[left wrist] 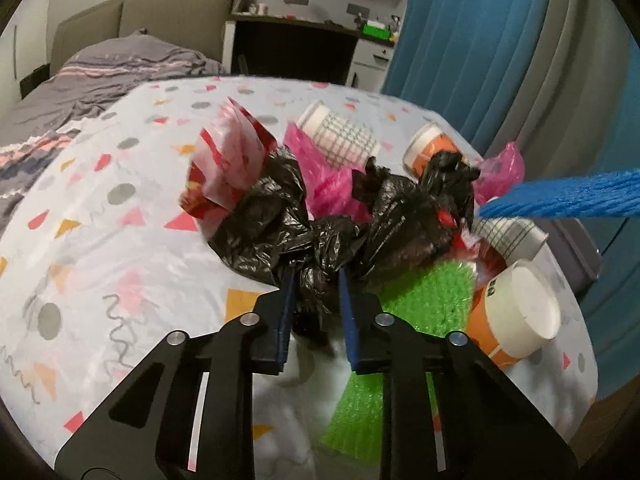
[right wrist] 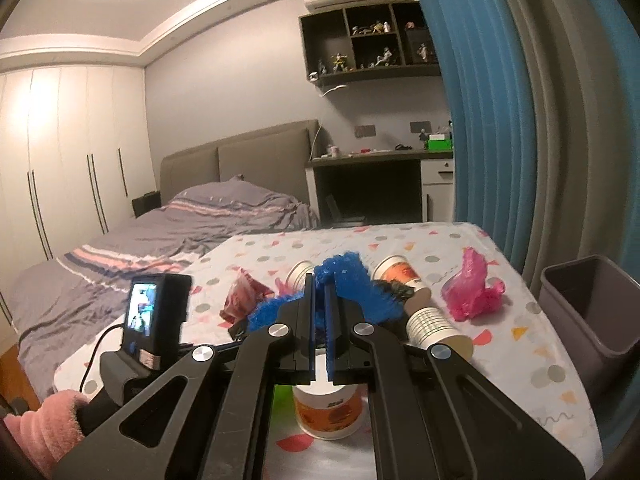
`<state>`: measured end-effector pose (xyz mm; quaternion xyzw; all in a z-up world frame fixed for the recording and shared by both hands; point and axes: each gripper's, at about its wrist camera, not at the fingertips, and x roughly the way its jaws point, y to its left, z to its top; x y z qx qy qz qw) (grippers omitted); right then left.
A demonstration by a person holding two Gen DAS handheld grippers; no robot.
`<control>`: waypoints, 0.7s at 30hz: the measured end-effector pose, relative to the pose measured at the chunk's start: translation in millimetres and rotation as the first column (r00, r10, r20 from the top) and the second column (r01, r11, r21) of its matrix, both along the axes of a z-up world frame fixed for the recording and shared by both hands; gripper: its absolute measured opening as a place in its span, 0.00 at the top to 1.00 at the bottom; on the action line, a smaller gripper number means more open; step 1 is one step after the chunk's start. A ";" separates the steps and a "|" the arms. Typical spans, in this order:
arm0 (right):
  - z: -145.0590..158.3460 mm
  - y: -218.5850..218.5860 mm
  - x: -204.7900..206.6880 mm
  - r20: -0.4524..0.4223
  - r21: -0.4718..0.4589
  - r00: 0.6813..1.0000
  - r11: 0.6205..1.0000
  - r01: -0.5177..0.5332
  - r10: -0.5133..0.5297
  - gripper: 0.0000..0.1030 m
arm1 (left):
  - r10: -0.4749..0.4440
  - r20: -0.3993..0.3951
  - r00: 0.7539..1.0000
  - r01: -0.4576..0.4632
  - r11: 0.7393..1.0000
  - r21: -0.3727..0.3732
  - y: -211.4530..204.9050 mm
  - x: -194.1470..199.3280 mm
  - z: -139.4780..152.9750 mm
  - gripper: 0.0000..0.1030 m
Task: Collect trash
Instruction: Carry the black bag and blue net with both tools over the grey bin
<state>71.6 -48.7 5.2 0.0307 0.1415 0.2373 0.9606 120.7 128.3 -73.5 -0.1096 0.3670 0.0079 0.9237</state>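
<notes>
Black bag [left wrist: 316, 236] plastic is pinched by the left gripper [left wrist: 318, 280] low over the table [left wrist: 120, 240], blue netting [right wrist: 352, 280] is clamped in the raised right gripper [right wrist: 320, 292], and a grey bin [right wrist: 592, 312] is only caught by the right view.

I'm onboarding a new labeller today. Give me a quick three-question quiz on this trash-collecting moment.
1. True or false: the right tongs are shut on the blue foam net.
2. What do the left tongs grip? A) green bubble wrap B) black plastic bag C) paper cup
3. Fill in: the grey bin stands at the table's ____ edge, seen from the right wrist.

Key: 1 true; 2 B; 3 right
</notes>
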 end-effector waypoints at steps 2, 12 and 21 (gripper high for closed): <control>2.7 -4.5 -2.1 0.009 0.008 1.000 1.000 0.010 -0.010 0.96 | 0.020 0.034 0.999 -0.020 1.000 -0.005 2.5 -8.3 11.7 0.81; 18.1 -38.3 -15.5 0.057 0.061 0.996 0.996 0.070 -0.073 0.96 | 0.013 0.225 0.974 -0.012 1.000 -0.008 -14.6 -47.7 81.0 0.81; 28.2 -94.7 -19.6 0.085 0.093 0.977 0.978 0.186 -0.193 0.96 | -0.118 0.308 0.944 0.117 0.993 0.022 -77.6 -45.2 117.6 0.81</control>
